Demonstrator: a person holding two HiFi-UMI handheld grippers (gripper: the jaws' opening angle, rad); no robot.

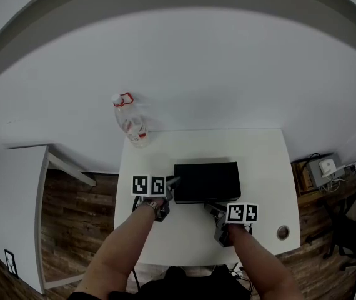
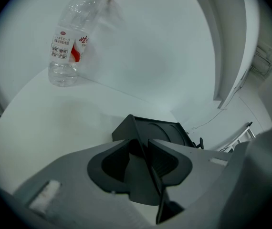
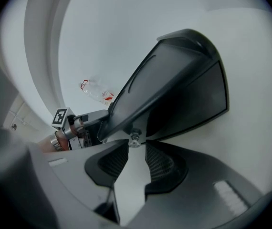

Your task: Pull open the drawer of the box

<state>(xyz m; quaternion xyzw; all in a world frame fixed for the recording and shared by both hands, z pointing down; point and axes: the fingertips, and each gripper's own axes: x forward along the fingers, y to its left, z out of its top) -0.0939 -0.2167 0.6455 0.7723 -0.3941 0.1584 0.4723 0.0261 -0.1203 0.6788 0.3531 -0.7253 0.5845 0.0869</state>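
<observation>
Your right gripper (image 3: 135, 146) is at the front of the black box (image 1: 207, 180). Its jaws stand in a narrow V whose tips pinch the drawer's small metal knob (image 3: 135, 138), and only a sliver of white table (image 1: 262, 161) shows between the pads behind it. Your left gripper (image 2: 143, 147) is clamped on the box's left end, with a dark wall of the box running down between its pads, so I judge it to be bracing the box against the pull. The reach and the grasp look done, but as far as I can tell the pull itself has not begun. In the head view the front of the box reads as one flush line with no drawer tray showing past it, though your right gripper covers part of that edge. What is left is the whole opening stroke. The box sits at the middle of the table, well apart from the plastic water bottle (image 1: 130, 119) at the far left corner. Its long axis runs left to right across the table, parallel to the near edge. The drawer face with its knob points toward you, so the drawer should travel straight toward your body, square to that long axis. Draw the right gripper along that line and hold the left one firm, or the box may slide or swing rather than open.
</observation>
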